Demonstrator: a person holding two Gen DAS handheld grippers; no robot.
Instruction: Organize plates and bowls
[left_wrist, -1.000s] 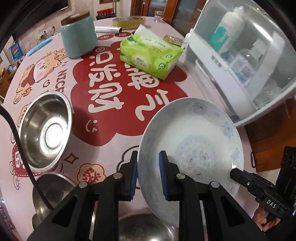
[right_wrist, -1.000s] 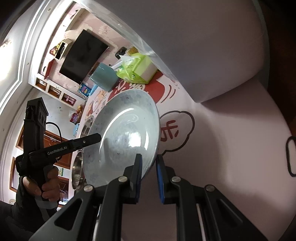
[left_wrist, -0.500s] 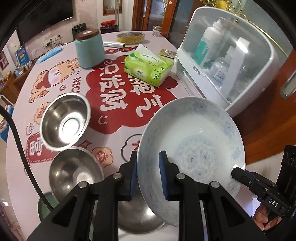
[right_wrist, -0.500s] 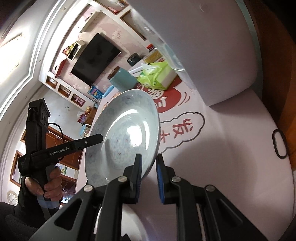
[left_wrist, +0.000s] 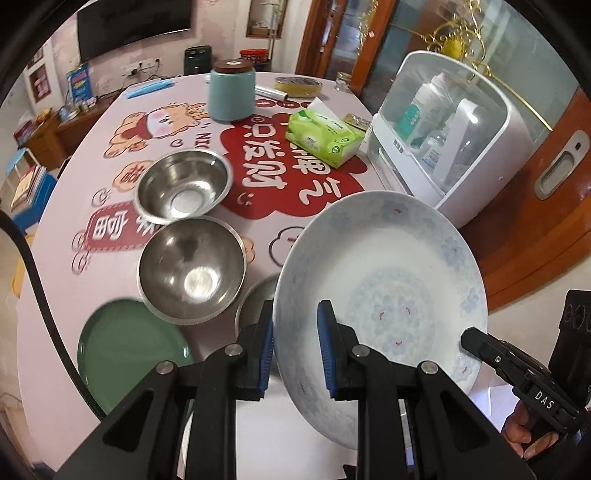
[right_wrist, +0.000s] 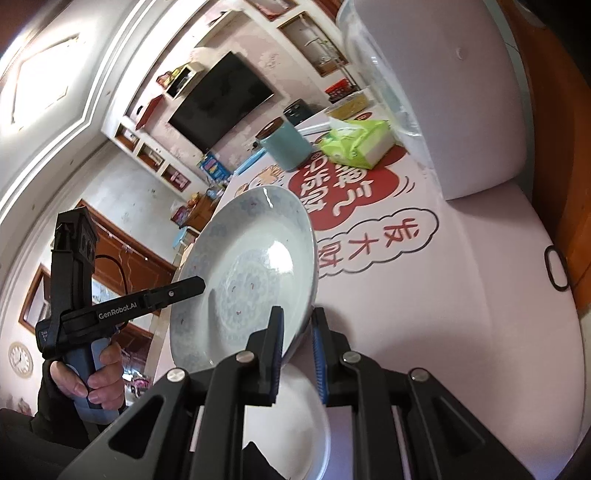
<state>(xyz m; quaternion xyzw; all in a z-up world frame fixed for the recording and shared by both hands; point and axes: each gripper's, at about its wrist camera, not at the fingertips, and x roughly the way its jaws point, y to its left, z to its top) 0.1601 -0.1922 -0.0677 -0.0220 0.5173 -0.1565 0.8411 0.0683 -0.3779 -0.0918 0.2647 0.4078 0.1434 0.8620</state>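
A white plate with pale blue flowers (left_wrist: 384, 295) is held tilted above the table. My left gripper (left_wrist: 295, 347) is shut on its left rim. My right gripper (right_wrist: 297, 339) is shut on its opposite rim; the plate also shows in the right wrist view (right_wrist: 251, 273). Two steel bowls (left_wrist: 183, 184) (left_wrist: 192, 269) stand on the table at left, a third steel dish (left_wrist: 255, 302) lies partly hidden behind the plate. A green plate (left_wrist: 129, 354) lies at the near left. A white plate (right_wrist: 291, 421) lies under my right gripper.
A white dish cabinet with a clear lid (left_wrist: 443, 133) stands at the table's right edge. A green tissue pack (left_wrist: 321, 138) and a teal canister (left_wrist: 232, 94) stand farther back. The round table (left_wrist: 92, 295) has a pink printed cover.
Both grippers have lifted the flowered plate up and back from the table. More of the table, the bowls and the green plate have come into the left wrist view.
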